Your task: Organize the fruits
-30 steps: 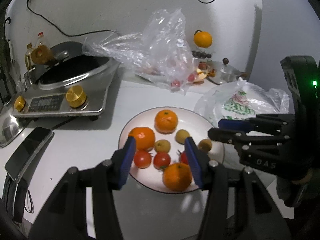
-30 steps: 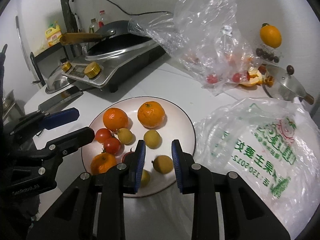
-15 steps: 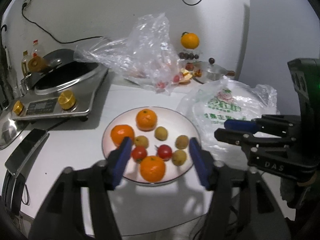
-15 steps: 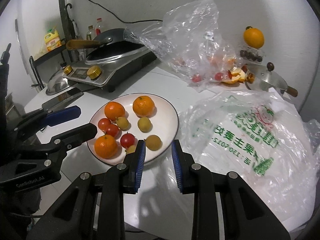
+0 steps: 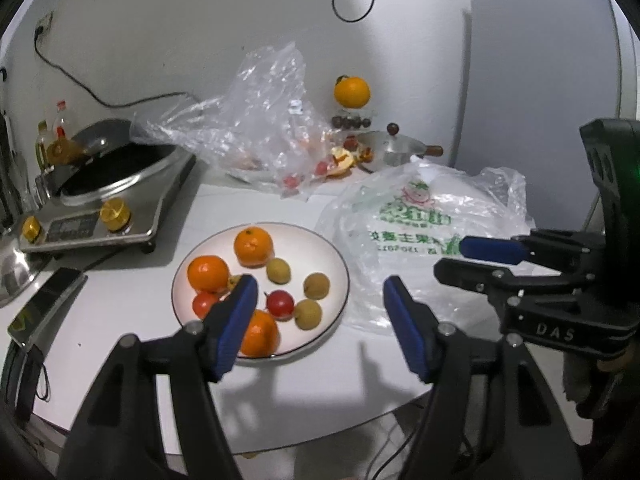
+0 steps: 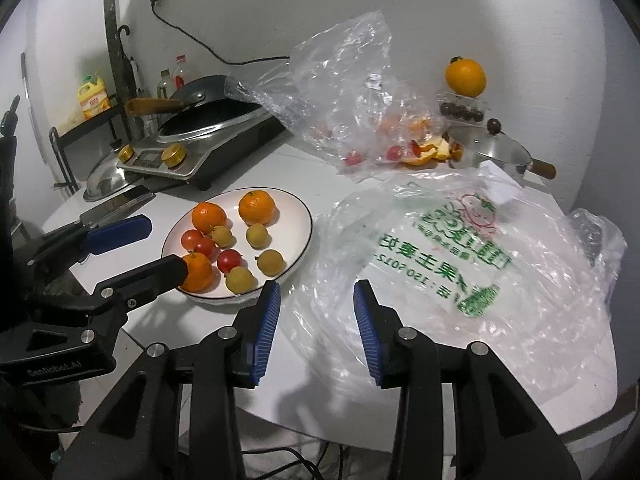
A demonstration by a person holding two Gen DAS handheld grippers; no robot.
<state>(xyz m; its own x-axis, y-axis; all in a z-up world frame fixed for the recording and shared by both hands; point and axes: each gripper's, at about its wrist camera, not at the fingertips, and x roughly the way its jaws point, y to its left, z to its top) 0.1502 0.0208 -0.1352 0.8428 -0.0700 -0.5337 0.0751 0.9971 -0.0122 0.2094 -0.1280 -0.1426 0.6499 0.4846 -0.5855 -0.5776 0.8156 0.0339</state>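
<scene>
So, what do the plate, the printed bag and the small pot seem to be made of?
Plate: probably glazed ceramic, white and glossy, with a thin dark rim line.
Printed bag: thin plastic film, translucent and crinkled, with green print and shiny creases.
Pot: polished metal, likely steel, silvery and reflective; its handle and lid knob look brown, perhaps wood.

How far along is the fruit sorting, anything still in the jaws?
Looks mostly done: the plate holds three oranges, three tomatoes and four small yellow fruits. In hand: nothing; left gripper and right gripper have just been opening, jaws empty. Possibly left: tomatoes in the clear bag.
</scene>
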